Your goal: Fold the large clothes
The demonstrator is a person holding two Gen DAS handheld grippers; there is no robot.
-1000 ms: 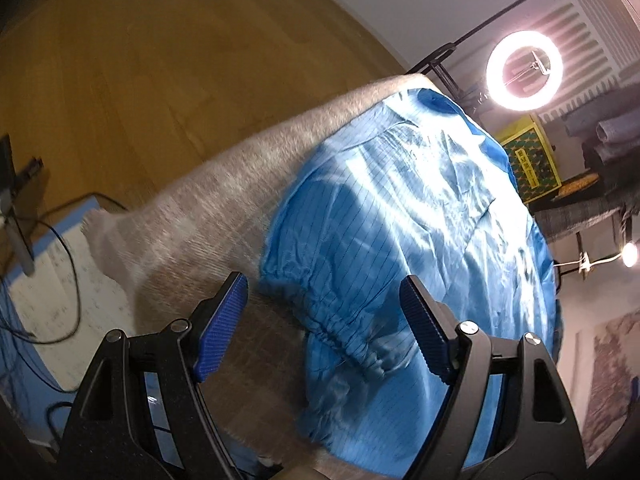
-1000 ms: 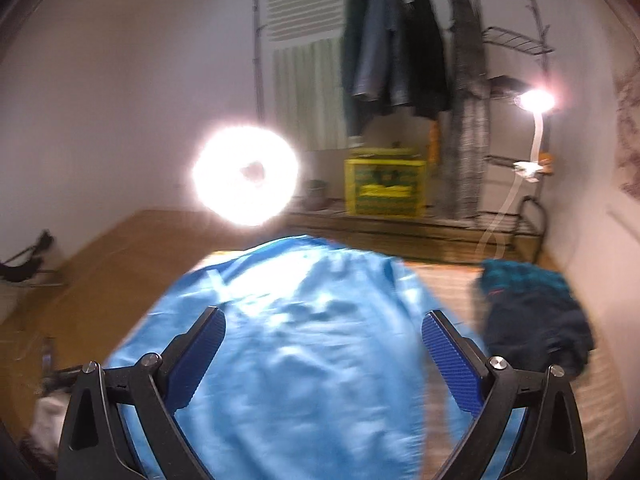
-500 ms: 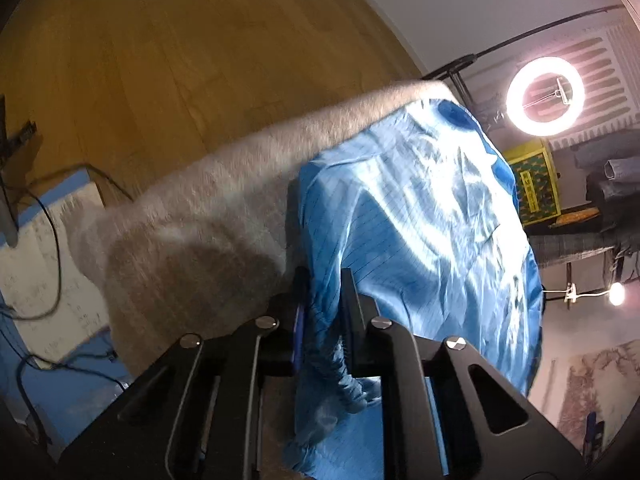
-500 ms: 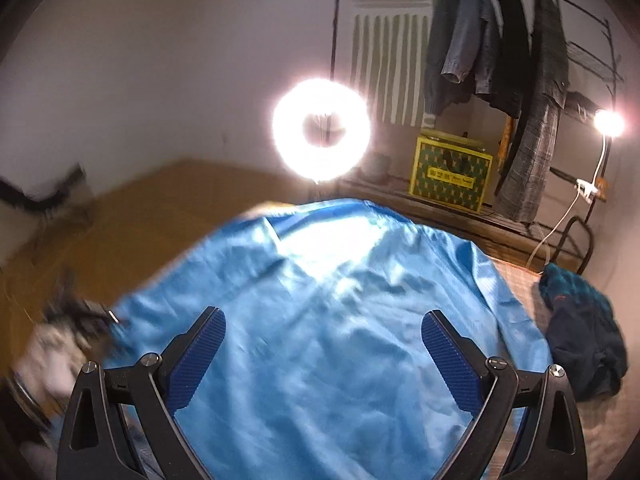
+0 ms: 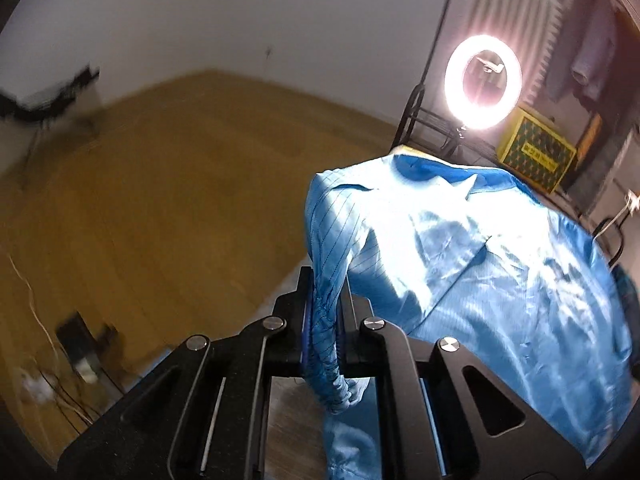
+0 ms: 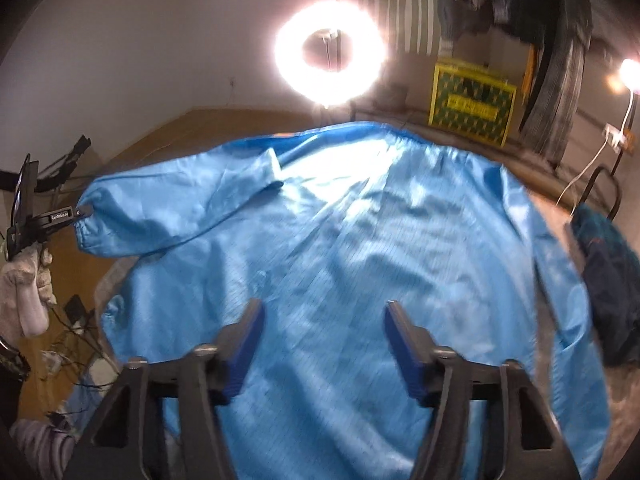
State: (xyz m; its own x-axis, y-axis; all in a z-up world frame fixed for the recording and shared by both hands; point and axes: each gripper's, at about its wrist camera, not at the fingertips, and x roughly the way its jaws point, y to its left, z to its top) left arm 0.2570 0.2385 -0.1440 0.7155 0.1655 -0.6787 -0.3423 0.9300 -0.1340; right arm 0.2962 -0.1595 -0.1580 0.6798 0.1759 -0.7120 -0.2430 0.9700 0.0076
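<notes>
Beyond the blue garment, a ring light glares over wood floor.

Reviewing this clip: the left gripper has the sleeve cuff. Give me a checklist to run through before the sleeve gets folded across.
1. Left gripper shut on the sleeve cuff: ok, jaws pinch the gathered cuff.
2. Right gripper free: ok, jaws apart above the blue jacket, holding nothing.
3. Jacket body spread out: ok, though wrinkled.
4. Sleeve lifted off the surface: ok in the right wrist view, where it hangs from the left gripper.
5. Dark garment off the fold path: ok, it lies beside the jacket's right edge.
6. Grip firmness: cannot tell.
</notes>
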